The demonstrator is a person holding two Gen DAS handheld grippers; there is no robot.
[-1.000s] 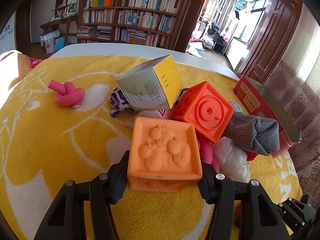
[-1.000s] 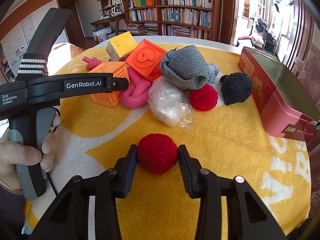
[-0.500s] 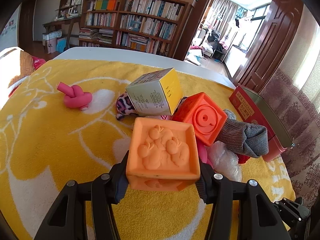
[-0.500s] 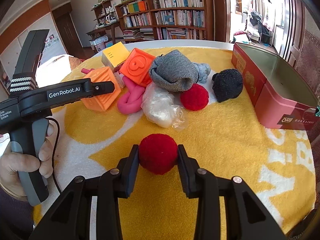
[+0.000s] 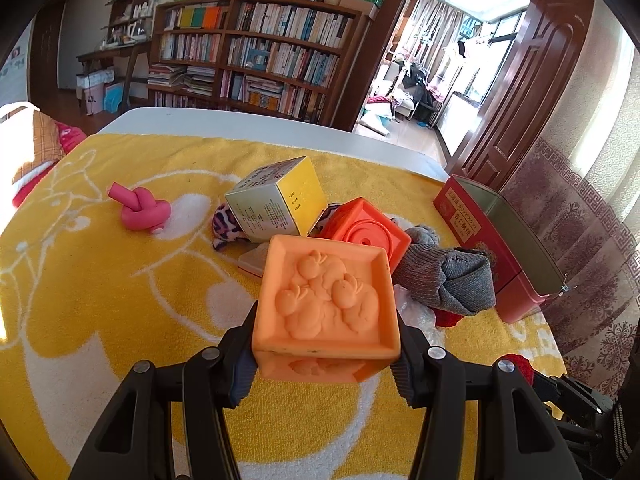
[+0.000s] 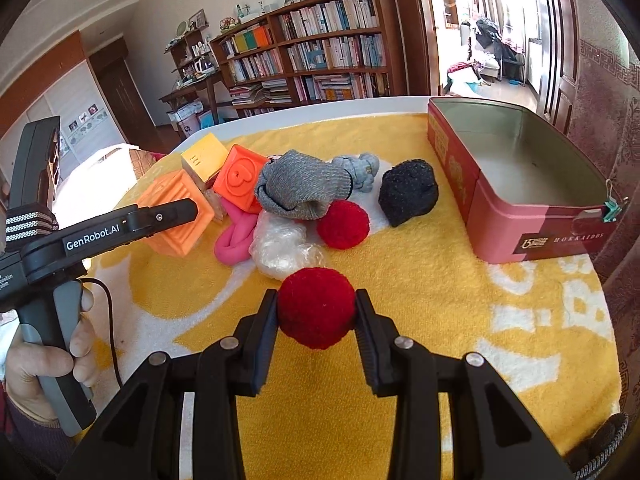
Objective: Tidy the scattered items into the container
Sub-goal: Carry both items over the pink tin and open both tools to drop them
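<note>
Left gripper clamps the orange embossed block, right gripper squeezes a red pompom — both above the towel, short of the red tin — the soft, round pompom may slip free in transit.

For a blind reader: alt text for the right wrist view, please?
The right gripper clamps a red pom-pom above a yellow towel. Ahead lie toys and socks; an open red tin stands at right, and the left gripper holds an orange block.
</note>
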